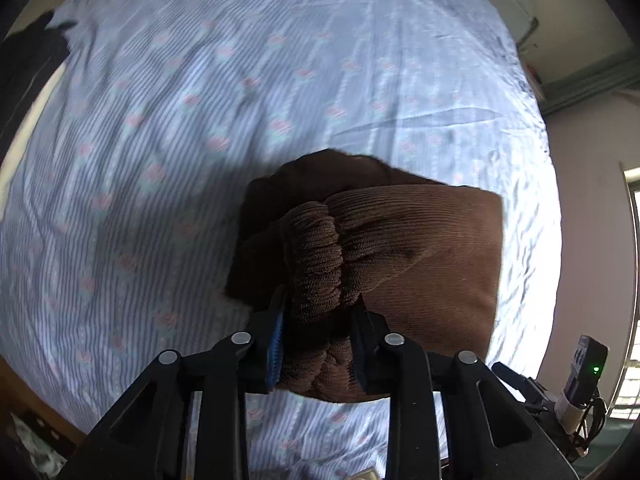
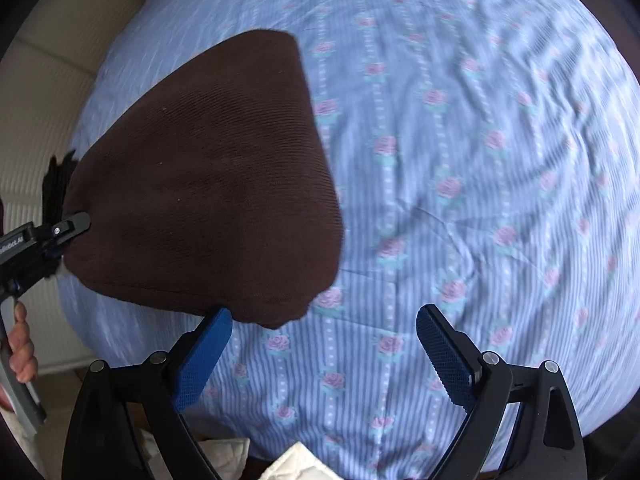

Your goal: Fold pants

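The brown ribbed pants [image 1: 420, 256] are folded into a compact bundle and hang above the bed. My left gripper [image 1: 318, 344] is shut on a bunched edge of the pants, which fills the space between its blue pads. In the right wrist view the pants [image 2: 208, 184] hang as a dark brown panel at the left, held at their left edge by my left gripper [image 2: 70, 232]. My right gripper [image 2: 324, 344] is open and empty, its blue pads [image 2: 444, 356] wide apart just right of the pants' lower corner.
A bed with a blue striped sheet with pink roses [image 2: 460, 184] fills both views. A dark garment [image 1: 28, 64] lies at the bed's far left edge. A device with a green light [image 1: 588, 368] stands at the right. White quilted fabric [image 2: 296, 464] lies near the bed's front edge.
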